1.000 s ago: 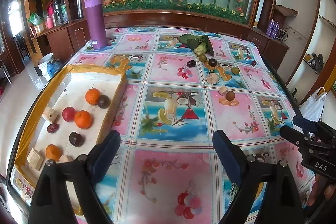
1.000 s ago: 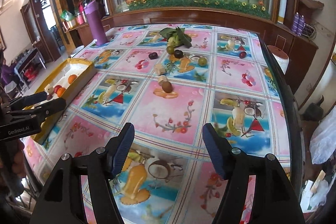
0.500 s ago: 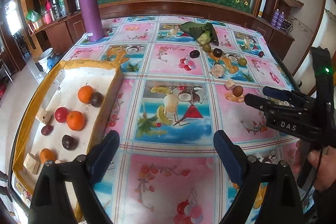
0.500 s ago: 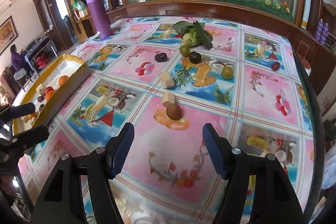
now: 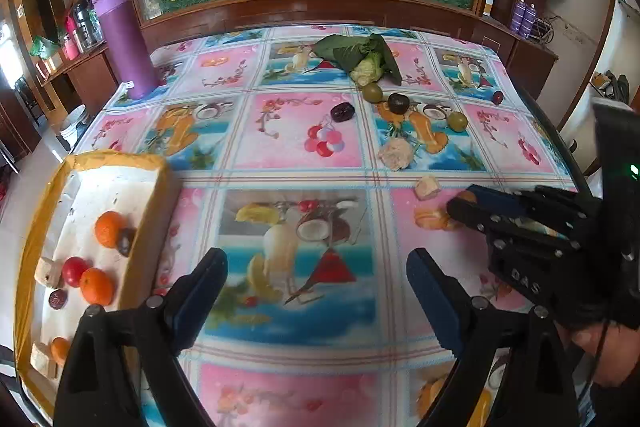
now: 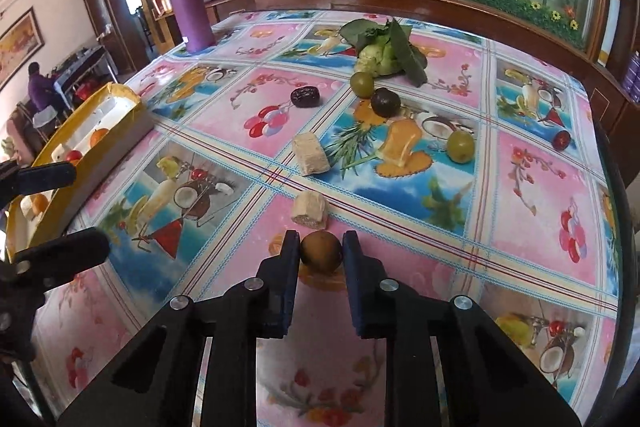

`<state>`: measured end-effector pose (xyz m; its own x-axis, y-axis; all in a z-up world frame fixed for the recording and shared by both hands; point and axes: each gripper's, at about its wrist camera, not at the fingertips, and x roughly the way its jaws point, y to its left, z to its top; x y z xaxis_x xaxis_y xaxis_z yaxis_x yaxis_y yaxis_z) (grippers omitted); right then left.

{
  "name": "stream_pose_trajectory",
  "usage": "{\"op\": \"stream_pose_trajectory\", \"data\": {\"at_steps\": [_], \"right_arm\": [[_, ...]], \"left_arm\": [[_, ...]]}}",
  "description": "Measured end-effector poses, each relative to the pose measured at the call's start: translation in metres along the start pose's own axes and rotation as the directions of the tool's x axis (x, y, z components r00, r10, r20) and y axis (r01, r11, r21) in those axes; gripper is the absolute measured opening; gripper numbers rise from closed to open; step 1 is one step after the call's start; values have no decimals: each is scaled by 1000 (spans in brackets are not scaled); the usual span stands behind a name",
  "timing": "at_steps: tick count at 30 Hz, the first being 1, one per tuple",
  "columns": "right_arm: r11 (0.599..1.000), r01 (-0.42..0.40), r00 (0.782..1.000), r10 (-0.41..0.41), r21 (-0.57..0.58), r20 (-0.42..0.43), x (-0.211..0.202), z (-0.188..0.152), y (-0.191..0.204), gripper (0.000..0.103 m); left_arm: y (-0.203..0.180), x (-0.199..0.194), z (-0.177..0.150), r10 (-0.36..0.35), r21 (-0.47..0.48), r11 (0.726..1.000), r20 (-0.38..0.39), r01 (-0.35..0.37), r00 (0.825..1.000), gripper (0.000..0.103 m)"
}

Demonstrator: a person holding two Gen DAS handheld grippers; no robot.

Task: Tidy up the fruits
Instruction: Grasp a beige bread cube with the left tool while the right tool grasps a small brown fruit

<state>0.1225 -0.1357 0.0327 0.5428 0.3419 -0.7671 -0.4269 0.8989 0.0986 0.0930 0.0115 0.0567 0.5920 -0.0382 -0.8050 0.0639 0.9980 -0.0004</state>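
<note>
- The right hand-held gripper (image 6: pixel 321 254) is closed on a round brown fruit (image 6: pixel 321 251) that sits on the surface (image 6: pixel 420 267), one pad on each side of it.
- Just beyond the fruit lies a tan chunk (image 6: pixel 309 209), with a larger pale chunk (image 6: pixel 310 153) farther back.
- The left hand-held gripper (image 5: pixel 316 287) hangs wide open over the patterned cloth, holding nothing.
- Only the left wrist view shows inside the yellow tray (image 5: pixel 150 211): oranges (image 5: pixel 108 229), a red fruit (image 5: pixel 74 270).
- There, the right gripper body hides most of the brown fruit.
</note>
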Motion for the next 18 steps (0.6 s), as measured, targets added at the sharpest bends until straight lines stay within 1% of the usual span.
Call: {"op": "stream_pose_trajectory", "data": {"at_steps": [4, 6, 8, 10, 11, 12, 13, 14, 15, 16, 17, 18], "right_arm": [[1000, 25, 999, -25, 19, 24, -23, -12, -16, 21], [999, 34, 999, -35, 28, 20, -31, -19, -23, 21], [998, 39, 999, -40, 40, 16, -37, -26, -29, 21], [998, 40, 999, -41, 50, 13, -40, -31, -33, 22], [998, 40, 999, -41, 56, 14, -43, -34, -35, 22], [997, 40, 999, -41, 61, 15, -44, -35, -37, 22], [997, 37, 999, -38, 67, 14, -46, -37, -38, 22], [997, 36, 999, -37, 73, 14, -47, -38, -40, 22], [996, 36, 999, -37, 78, 15, -49, -39, -41, 22], [996, 36, 999, -38, 80, 18, -51, -40, -41, 22], [996, 37, 999, -39, 80, 21, -52, -41, -41, 22], [996, 39, 999, -41, 80, 24, -54, -42, -40, 22]], "left_arm": [[-25, 20, 15, -43, -19, 999, 8, 43, 999, 93], [-39, 32, 22, -51, -17, 999, 1, 51, 999, 92], [-52, 44, 28, -45, -12, 999, -7, 45, 999, 88], [-62, 54, 31, -61, -12, 998, -25, 61, 998, 77], [-67, 59, 33, -69, -11, 998, -40, 68, 997, 74], [-70, 65, 33, -70, -9, 998, -50, 70, 996, 65], [-73, 69, 32, -67, -6, 998, -58, 67, 996, 51], [-75, 74, 31, -69, -5, 998, -71, 68, 995, 42], [-75, 75, 30, -59, -3, 998, -60, 59, 996, 33], [-75, 73, 29, -69, 1, 998, -39, 69, 997, 27], [-74, 72, 28, -91, 4, 996, -41, 91, 995, 27], [-72, 71, 26, -97, 4, 995, -42, 97, 994, 27]]}}
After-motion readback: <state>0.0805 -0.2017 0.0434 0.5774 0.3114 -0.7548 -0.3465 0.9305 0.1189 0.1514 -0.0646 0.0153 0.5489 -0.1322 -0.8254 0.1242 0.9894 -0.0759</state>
